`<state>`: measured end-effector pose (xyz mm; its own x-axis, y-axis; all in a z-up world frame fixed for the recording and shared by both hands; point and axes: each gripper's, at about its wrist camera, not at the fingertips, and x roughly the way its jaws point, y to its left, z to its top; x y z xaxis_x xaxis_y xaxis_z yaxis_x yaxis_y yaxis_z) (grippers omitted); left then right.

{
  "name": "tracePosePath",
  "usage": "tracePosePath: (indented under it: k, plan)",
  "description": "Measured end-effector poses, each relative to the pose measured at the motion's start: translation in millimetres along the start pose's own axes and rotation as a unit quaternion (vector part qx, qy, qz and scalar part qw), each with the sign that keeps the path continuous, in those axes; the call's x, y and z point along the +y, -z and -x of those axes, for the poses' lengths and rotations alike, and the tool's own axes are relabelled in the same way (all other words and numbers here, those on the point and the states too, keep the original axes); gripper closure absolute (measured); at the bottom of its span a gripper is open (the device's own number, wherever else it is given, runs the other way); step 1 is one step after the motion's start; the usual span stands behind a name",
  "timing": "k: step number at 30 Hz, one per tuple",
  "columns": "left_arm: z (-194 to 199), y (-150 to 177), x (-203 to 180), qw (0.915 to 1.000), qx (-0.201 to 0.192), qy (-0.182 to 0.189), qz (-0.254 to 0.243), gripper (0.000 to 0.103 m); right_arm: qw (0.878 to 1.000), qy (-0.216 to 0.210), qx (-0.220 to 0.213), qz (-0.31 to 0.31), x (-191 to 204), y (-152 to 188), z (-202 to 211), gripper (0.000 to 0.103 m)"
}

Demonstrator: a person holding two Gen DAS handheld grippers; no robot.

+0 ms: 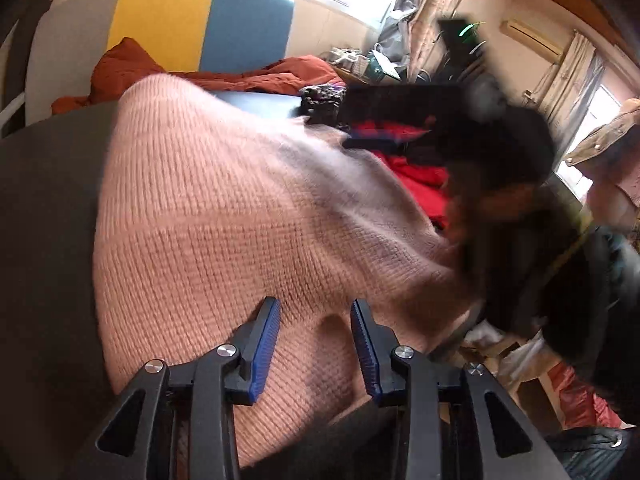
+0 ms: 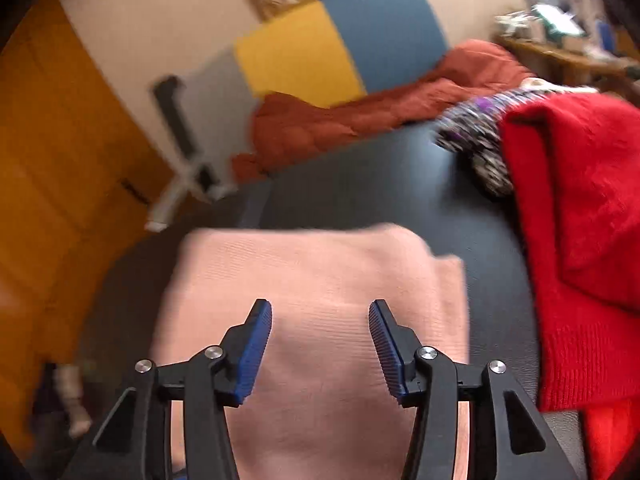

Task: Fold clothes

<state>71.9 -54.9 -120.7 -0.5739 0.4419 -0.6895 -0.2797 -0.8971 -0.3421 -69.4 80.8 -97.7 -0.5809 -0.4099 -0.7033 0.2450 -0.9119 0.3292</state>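
A pink knit sweater [image 1: 224, 216] lies folded on the dark table [image 1: 44, 208]. My left gripper [image 1: 315, 307] is open just above its near part, nothing between the fingers. In the right wrist view the same pink sweater [image 2: 320, 280] lies as a flat rectangle on the dark table [image 2: 380, 184]. My right gripper [image 2: 320, 310] is open above it and holds nothing. A dark blurred shape [image 1: 512, 184], likely the other gripper and hand, is at the sweater's right edge in the left wrist view.
A red sweater [image 2: 580, 220] lies at the right of the table, also seen in the left wrist view [image 1: 416, 160]. A patterned dark garment [image 2: 480, 136] and a rust-orange quilt [image 2: 360, 120] lie at the back. A yellow and blue panel [image 2: 340, 44] stands behind.
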Motion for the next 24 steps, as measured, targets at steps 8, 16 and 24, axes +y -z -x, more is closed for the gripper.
tracePosePath:
  k: [8,16,24]
  plan:
    - [29,-20,13,0.9971,-0.061,0.003,0.046,0.07,0.998,0.032,-0.042,0.041,-13,23,-14,0.051]
    - [16,-93,38,0.9875,-0.107,-0.081,0.082,0.066,0.998,0.013,-0.047,0.034,-20,24,-17,0.049]
    - [-43,-90,53,0.9755,-0.082,-0.2,0.043,0.064,0.998,0.0,-0.046,0.034,-19,18,-24,0.048]
